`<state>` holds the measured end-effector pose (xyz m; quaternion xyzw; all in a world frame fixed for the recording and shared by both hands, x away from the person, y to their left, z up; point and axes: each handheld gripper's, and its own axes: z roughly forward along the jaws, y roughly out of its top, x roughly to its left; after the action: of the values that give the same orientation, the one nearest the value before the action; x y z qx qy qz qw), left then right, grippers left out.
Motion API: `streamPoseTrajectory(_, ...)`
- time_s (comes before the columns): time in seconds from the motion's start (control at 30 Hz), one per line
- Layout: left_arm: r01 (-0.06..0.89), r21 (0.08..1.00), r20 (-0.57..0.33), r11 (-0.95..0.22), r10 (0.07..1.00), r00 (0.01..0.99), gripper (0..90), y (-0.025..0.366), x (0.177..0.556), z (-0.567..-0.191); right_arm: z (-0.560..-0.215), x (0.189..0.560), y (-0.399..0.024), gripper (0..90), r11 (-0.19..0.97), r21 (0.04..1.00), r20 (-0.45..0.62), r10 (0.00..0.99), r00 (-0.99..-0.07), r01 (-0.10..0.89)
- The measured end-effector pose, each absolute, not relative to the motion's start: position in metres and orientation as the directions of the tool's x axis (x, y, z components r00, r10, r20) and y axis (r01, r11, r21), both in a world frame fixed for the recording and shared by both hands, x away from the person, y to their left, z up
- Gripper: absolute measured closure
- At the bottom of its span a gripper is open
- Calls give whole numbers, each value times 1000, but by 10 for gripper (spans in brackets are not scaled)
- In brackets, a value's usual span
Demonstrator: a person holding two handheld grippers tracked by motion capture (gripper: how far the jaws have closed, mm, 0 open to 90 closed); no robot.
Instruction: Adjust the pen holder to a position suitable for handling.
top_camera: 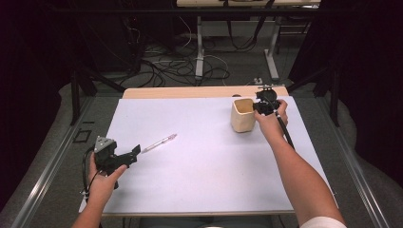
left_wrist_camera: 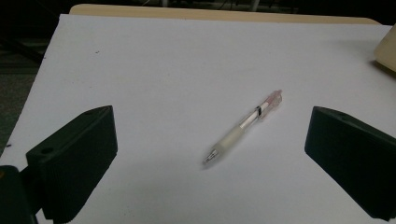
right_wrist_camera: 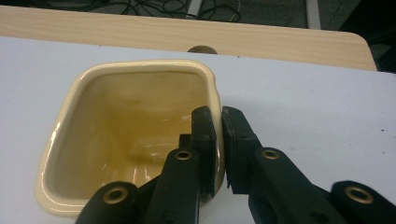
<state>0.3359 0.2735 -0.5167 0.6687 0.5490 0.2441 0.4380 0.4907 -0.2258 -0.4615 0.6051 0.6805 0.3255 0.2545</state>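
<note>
A cream, squarish ceramic cup stands upright at the far right of the white table top. My right gripper is shut on its right wall. In the right gripper view one jaw is inside the cup and the other outside, and the right gripper pinches the rim. A clear pen with a pinkish end lies flat left of centre. My left gripper rests at the near left, open, aimed at the pen. The pen lies ahead of the left gripper, between its spread jaws and apart from them.
A strip of bare wood with a round hole runs along the table's far edge behind the cup. Beyond it are table legs and loose cables on the floor. The white sheet's corner is near the left.
</note>
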Motion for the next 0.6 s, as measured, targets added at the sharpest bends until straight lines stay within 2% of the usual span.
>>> streamPoseTrajectory(0.6, 519, 854, -153, -13, 949, 276, 24, 273, 335, -516, -455, 448, -198, 842, 162, 753, 71, 943, -324, 637)
